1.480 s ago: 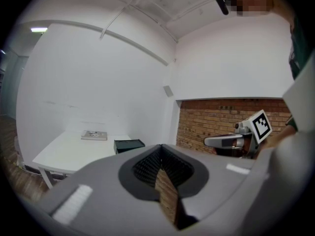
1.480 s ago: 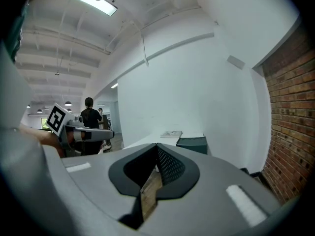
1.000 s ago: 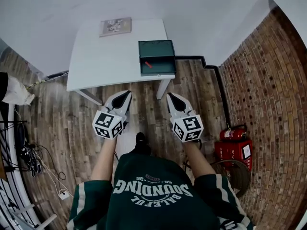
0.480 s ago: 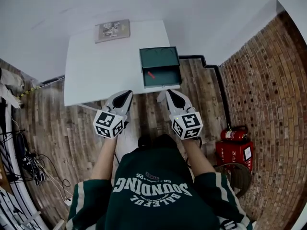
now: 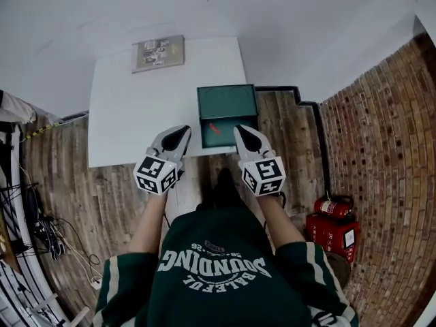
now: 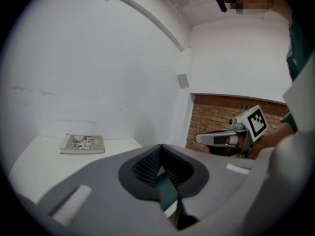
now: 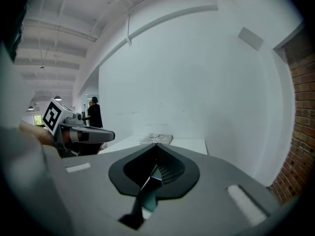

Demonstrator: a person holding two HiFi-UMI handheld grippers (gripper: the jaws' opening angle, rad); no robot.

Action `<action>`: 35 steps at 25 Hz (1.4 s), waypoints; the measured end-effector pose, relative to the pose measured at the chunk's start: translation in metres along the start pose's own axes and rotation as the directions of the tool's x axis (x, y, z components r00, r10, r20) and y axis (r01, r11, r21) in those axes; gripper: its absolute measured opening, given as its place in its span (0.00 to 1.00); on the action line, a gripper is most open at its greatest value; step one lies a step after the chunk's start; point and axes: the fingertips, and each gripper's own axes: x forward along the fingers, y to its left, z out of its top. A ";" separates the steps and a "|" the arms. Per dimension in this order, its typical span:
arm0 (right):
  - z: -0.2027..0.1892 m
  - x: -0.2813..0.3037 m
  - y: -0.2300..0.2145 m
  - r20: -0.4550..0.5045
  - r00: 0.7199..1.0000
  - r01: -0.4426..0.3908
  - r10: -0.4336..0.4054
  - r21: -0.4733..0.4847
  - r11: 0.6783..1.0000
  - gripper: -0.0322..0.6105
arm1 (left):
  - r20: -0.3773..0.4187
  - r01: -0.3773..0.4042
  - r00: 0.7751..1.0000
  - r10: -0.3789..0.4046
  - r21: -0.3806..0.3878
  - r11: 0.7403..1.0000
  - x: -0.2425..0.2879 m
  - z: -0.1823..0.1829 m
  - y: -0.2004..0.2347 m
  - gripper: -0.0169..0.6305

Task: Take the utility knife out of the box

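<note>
A dark green open box stands at the right front corner of the white table. Inside it lies the utility knife, a small red piece near the box's front left. My left gripper is shut and hangs just left of the box's front edge. My right gripper, also shut, is over the box's front right corner. In the left gripper view the shut gripper shows a slice of green box with a red spot below its tip. Nothing is held by the right gripper.
A grey book lies at the table's far edge, also the book in the left gripper view. A brick wall runs along the right, with a red fire extinguisher on the wooden floor. Cables lie at the left. A person stands far off.
The table and box have come nearer. Both grippers, still shut, now reach the table's front edge beside the box instead of hanging over the floor.
</note>
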 end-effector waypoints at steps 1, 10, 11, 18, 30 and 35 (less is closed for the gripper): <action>0.002 0.009 -0.006 -0.004 1.000 -0.014 0.014 -0.006 1.000 0.05 | -0.001 -0.011 1.000 0.011 -0.002 1.000 0.008 0.003 0.005 0.10; 0.014 0.068 -0.041 -0.047 0.989 -0.141 0.139 -0.046 0.989 0.05 | 0.009 -0.111 0.994 0.112 -0.031 0.993 0.058 0.023 0.036 0.10; 0.014 0.071 -0.042 -0.051 0.988 -0.149 0.146 -0.047 0.988 0.05 | 0.010 -0.119 0.993 0.119 -0.032 0.992 0.059 0.024 0.038 0.10; 0.013 0.094 -0.042 -0.064 0.987 -0.153 0.151 -0.035 0.988 0.05 | 0.005 -0.123 0.992 0.123 -0.040 0.992 0.068 0.026 0.062 0.10; -0.011 0.101 -0.037 -0.133 0.985 -0.115 0.110 -0.036 0.993 0.05 | -0.018 -0.068 0.998 0.067 -0.055 0.996 0.079 0.021 0.081 0.10; -0.041 0.099 -0.030 -0.202 0.973 -0.122 0.112 -0.038 0.992 0.05 | -0.043 -0.055 0.998 0.052 -0.078 0.995 0.075 0.004 0.084 0.10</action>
